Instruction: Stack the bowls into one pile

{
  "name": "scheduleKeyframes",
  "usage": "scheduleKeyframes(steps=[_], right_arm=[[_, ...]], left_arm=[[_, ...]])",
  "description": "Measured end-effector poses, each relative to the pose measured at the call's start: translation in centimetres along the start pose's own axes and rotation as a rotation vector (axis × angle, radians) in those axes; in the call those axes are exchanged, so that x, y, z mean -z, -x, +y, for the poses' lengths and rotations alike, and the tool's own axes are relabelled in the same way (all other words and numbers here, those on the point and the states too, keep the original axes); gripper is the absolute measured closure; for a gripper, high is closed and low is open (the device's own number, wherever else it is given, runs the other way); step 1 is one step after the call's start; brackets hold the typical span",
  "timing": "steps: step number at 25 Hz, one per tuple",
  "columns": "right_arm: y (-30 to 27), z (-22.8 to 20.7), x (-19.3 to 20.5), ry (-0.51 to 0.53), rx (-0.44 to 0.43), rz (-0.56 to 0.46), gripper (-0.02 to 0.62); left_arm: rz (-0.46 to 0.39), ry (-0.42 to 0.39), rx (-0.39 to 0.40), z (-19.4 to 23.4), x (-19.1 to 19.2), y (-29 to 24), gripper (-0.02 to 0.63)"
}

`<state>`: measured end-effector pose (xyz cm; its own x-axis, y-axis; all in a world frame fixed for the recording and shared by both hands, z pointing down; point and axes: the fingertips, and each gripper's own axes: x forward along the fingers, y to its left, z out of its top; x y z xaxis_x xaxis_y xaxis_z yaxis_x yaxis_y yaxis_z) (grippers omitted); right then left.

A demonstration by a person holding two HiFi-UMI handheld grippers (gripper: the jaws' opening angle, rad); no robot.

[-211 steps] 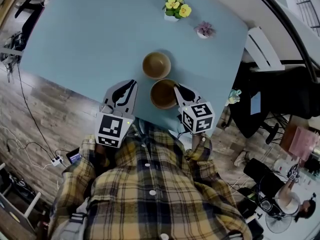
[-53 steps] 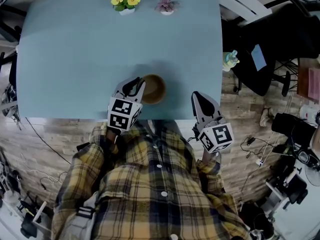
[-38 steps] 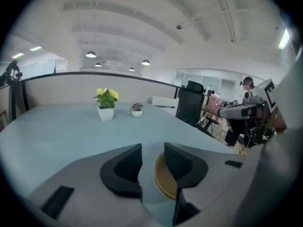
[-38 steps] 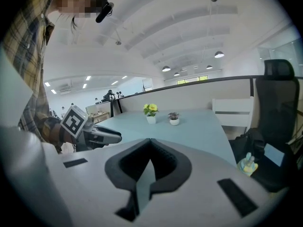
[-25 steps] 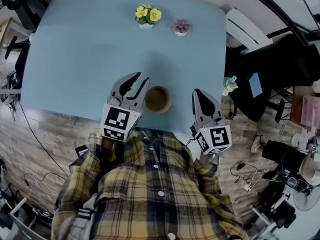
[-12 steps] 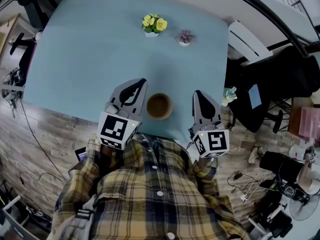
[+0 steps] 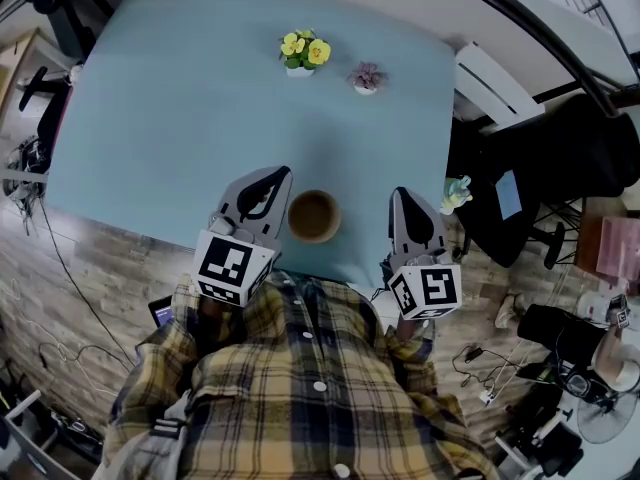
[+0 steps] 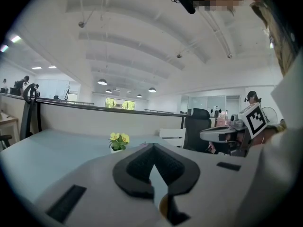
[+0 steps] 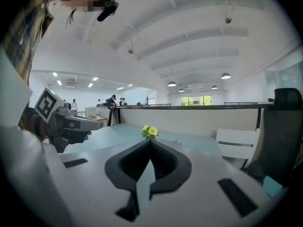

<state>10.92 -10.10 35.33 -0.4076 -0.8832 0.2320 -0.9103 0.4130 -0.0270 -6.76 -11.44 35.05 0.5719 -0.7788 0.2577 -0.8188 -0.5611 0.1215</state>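
Note:
The brown bowls (image 7: 314, 216) stand as one pile near the front edge of the light-blue table (image 7: 170, 98). My left gripper (image 7: 278, 173) lies just left of the pile, apart from it, shut with nothing in it. My right gripper (image 7: 399, 192) lies to the right of the pile with a gap, also shut and empty. In the left gripper view the left gripper (image 8: 152, 148) has its jaws together, and a sliver of the bowl pile (image 8: 163, 206) shows low between them. In the right gripper view the right gripper (image 9: 151, 142) is shut too; no bowl shows there.
A pot of yellow flowers (image 7: 304, 50) and a small pink plant (image 7: 366, 76) stand at the table's far side. A white chair (image 7: 500, 83) and dark office chairs (image 7: 560, 178) are off the right edge. Wooden floor with cables (image 7: 50, 268) lies to the left.
The left gripper's jaws, open beside the bowl pile a second ago, have shut on nothing and the gripper rose slightly. The right gripper stayed put. Earlier, two bowls stood apart.

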Motion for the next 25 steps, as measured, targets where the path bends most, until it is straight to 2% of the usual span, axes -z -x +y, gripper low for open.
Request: scheduleKeyframes(steps=[25], right_arm=[[-0.14, -1.00, 1.04, -0.028, 0.003, 0.033, 0.594]], left_arm=[[0.015, 0.013, -0.018, 0.65, 0.53, -0.71, 0.617]])
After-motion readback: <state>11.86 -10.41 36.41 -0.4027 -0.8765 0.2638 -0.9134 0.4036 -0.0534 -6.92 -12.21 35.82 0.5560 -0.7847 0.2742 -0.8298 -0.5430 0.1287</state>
